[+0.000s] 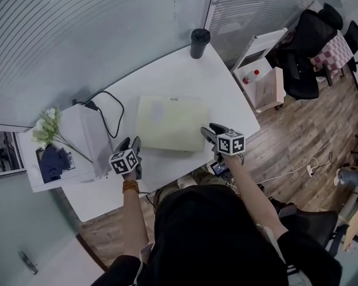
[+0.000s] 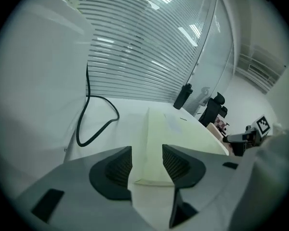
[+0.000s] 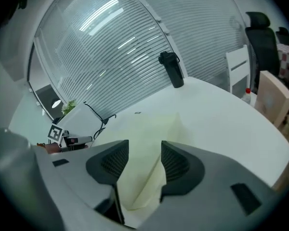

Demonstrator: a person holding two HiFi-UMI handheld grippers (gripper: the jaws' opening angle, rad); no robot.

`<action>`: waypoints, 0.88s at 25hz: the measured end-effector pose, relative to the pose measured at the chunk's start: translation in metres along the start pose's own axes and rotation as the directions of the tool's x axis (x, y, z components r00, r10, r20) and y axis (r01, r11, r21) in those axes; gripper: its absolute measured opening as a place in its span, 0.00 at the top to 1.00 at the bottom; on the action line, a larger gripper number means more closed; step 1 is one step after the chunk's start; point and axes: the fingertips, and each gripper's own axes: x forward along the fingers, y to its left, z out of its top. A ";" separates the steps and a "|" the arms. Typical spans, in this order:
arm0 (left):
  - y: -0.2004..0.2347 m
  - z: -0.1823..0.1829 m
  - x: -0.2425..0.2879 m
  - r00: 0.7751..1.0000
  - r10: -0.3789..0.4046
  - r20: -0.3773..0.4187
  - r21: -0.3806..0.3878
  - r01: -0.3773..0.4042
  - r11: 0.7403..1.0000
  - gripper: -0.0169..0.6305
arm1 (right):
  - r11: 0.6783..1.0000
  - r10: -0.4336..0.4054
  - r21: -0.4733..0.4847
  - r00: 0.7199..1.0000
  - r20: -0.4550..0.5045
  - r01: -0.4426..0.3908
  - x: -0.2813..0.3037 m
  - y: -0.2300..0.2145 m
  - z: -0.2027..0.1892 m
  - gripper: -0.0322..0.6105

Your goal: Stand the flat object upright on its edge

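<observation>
**A:** What takes up the most room?

**B:** The white bench (image 1: 238,100), rounded at its far end, with slatted blinds (image 1: 77,28) behind it. The flat object (image 1: 170,124), a pale yellow-green rectangle, lies flat on the bench towards the person's side.

**A:** Where are the grippers?

**B:** The left gripper (image 1: 132,143) is at the flat object's near left corner. The right gripper (image 1: 211,131) is at its near right corner. In the left gripper view the fingers (image 2: 116,170) stand apart. The corner shows in the gap, and neither pad presses on it. The right gripper view shows much the same. Its fingers (image 3: 176,162) are apart, with the other near corner between them, unclamped.

**A:** Anything smaller?

**B:** A black tumbler (image 1: 199,43) stands upright at the bench's far edge, well apart from the flat object. A black cable (image 2: 87,83) loops across the bench to the flat object's left.

**A:** Any writing?

**B:** There's a small dark mark (image 1: 174,99) near the flat object's far edge, too small to read. Each gripper's cube (image 1: 123,161) bears black-and-white square markers, which are block patterns rather than words.
</observation>
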 end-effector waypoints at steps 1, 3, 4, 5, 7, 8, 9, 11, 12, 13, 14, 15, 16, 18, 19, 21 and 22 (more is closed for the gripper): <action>0.001 -0.003 0.003 1.000 -0.010 -0.014 -0.004 0.010 1.000 0.66 | 1.000 -0.005 0.017 1.000 -0.011 0.005 0.001 -0.003 -0.005 0.66; 0.001 -0.011 0.008 0.999 -0.033 -0.037 -0.021 0.033 0.999 0.66 | 0.999 -0.004 0.045 1.000 -0.027 0.005 0.002 -0.007 -0.013 0.66; 0.002 -0.013 0.010 0.998 -0.046 -0.045 -0.030 0.045 0.999 0.67 | 0.998 0.002 0.057 0.999 -0.032 0.000 0.004 -0.007 -0.014 0.66; 0.003 -0.014 0.012 0.997 -0.059 -0.052 -0.038 0.057 0.998 0.68 | 0.998 0.009 0.065 0.999 -0.037 -0.006 0.008 -0.006 -0.015 0.66; 0.001 -0.016 0.015 0.995 -0.079 -0.060 -0.044 0.077 0.996 0.68 | 0.997 0.014 0.070 0.999 -0.052 -0.011 0.015 -0.005 -0.018 0.66; 0.000 -0.017 0.016 0.995 -0.085 -0.058 -0.047 0.082 0.995 0.69 | 0.998 0.015 0.070 0.998 -0.059 -0.011 0.018 -0.006 -0.020 0.66; -0.001 -0.017 0.017 0.994 -0.089 -0.055 -0.051 0.087 0.995 0.70 | 0.997 0.016 0.070 0.998 -0.067 -0.011 0.020 -0.006 -0.023 0.66; -0.003 -0.019 0.019 0.994 -0.098 -0.056 -0.053 0.095 0.994 0.72 | 0.997 0.014 0.080 0.997 -0.079 -0.007 0.023 -0.008 -0.030 0.66; -0.003 -0.020 0.019 0.993 -0.104 -0.060 -0.054 0.101 0.993 0.72 | 0.996 0.012 0.087 0.997 -0.079 -0.005 0.025 -0.009 -0.032 0.66; -0.003 -0.021 0.020 0.991 -0.114 -0.064 -0.059 0.110 0.992 0.73 | 0.996 0.009 0.093 0.997 -0.077 -0.002 0.025 -0.009 -0.034 0.66; -0.004 -0.021 0.021 0.990 -0.126 -0.067 -0.070 0.121 0.990 0.74 | 0.995 0.005 0.098 0.997 -0.076 0.002 0.026 -0.010 -0.035 0.66; -0.005 -0.022 0.021 0.988 -0.139 -0.067 -0.085 0.133 0.987 0.75 | 0.995 0.001 0.102 0.997 -0.078 0.007 0.026 -0.012 -0.036 0.66; -0.005 -0.023 0.022 0.986 -0.151 -0.067 -0.099 0.144 0.985 0.76 | 0.995 -0.002 0.104 0.997 -0.080 0.010 0.026 -0.014 -0.037 0.66; -0.004 -0.024 0.024 0.983 -0.171 -0.068 -0.122 0.162 0.979 0.76 | 0.994 0.007 0.106 0.997 -0.077 0.002 0.028 -0.012 -0.036 0.66; -0.004 -0.025 0.024 0.980 -0.186 -0.072 -0.139 0.175 0.975 0.76 | 0.994 0.011 0.105 0.997 -0.073 -0.003 0.029 -0.011 -0.034 0.66; -0.008 -0.029 0.024 0.969 -0.230 -0.087 -0.178 0.212 0.961 0.76 | 0.995 0.013 0.099 0.998 -0.067 -0.006 0.029 -0.013 -0.033 0.66; -0.010 -0.031 0.022 0.964 -0.246 -0.096 -0.184 0.226 0.957 0.76 | 0.996 0.015 0.094 0.998 -0.068 -0.008 0.028 -0.014 -0.033 0.66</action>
